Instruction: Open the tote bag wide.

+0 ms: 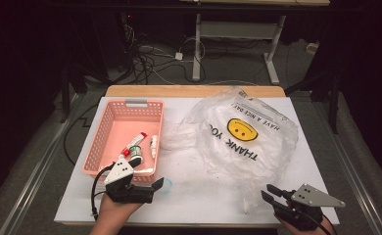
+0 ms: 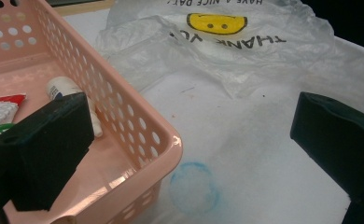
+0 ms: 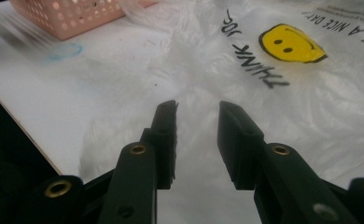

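A clear plastic bag (image 1: 243, 137) with a yellow smiley face and "THANK YOU" print lies crumpled on the right half of the white tabletop (image 1: 203, 200). A pink perforated basket (image 1: 98, 142) stands at the left, holding a red-and-white tube (image 1: 136, 142) and a small white bottle (image 1: 153, 146). My left gripper (image 1: 147, 174) sits at the basket's near right corner. In the left gripper view it (image 2: 189, 112) is open wide, one jaw over the basket's inside (image 2: 138, 116) and the other over the table. My right gripper (image 3: 198, 109) points at the bag's near edge (image 3: 273, 93), open, with nothing pinched between its jaws.
A faint blue ring stain (image 2: 194, 186) marks the table just off the basket's corner. The table's near edge runs close under both hands. Beyond the far edge are a dark floor with cables (image 1: 150, 58) and the legs of another table (image 1: 197, 49).
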A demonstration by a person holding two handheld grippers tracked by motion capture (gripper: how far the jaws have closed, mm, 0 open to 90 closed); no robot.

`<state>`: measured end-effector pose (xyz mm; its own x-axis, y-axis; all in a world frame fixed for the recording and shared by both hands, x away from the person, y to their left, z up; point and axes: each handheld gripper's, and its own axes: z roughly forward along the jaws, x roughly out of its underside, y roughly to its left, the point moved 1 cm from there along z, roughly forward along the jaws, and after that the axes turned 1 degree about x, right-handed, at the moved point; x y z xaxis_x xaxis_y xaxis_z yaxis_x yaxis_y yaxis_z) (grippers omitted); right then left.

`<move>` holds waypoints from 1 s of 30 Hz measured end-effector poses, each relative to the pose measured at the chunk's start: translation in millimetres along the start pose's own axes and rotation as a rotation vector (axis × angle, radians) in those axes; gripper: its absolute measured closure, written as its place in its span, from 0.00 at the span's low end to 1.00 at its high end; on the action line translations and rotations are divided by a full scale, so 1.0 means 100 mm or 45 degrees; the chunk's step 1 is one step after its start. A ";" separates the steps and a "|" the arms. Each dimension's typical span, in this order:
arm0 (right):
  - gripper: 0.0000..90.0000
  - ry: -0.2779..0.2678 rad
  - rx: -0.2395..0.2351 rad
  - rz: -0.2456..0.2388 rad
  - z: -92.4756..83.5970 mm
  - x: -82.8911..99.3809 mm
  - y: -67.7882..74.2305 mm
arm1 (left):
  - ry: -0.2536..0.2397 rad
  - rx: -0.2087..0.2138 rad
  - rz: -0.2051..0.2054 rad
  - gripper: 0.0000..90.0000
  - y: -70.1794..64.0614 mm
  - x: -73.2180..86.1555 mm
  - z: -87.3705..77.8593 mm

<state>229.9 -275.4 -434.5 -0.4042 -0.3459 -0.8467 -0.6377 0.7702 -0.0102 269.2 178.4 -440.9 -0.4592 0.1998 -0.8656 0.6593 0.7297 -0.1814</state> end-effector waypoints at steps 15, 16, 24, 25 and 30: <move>0.22 -0.050 -0.058 0.016 0.43 -0.19 -0.18 | 0.015 0.020 0.013 0.00 -0.03 0.01 0.05; 0.17 -0.049 -0.065 0.024 0.49 -0.22 -0.20 | 0.019 0.020 0.016 0.00 -0.03 0.01 0.05; 0.00 -0.032 -0.032 0.008 0.84 -0.44 -0.27 | 0.016 0.017 0.019 0.00 -0.01 0.02 0.05; 0.00 -0.032 -0.028 0.009 0.87 -0.46 -0.28 | 0.016 0.016 0.020 0.00 -0.01 0.02 0.05; 0.00 -0.060 -0.024 0.012 1.00 -0.63 -0.35 | 0.011 0.011 0.022 0.00 0.00 0.03 0.04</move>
<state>343.1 -226.9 -434.5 -0.3789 -0.3128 -0.8710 -0.6468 0.7627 0.0074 270.3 176.7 -444.8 -0.4530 0.2181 -0.8644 0.6724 0.7202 -0.1707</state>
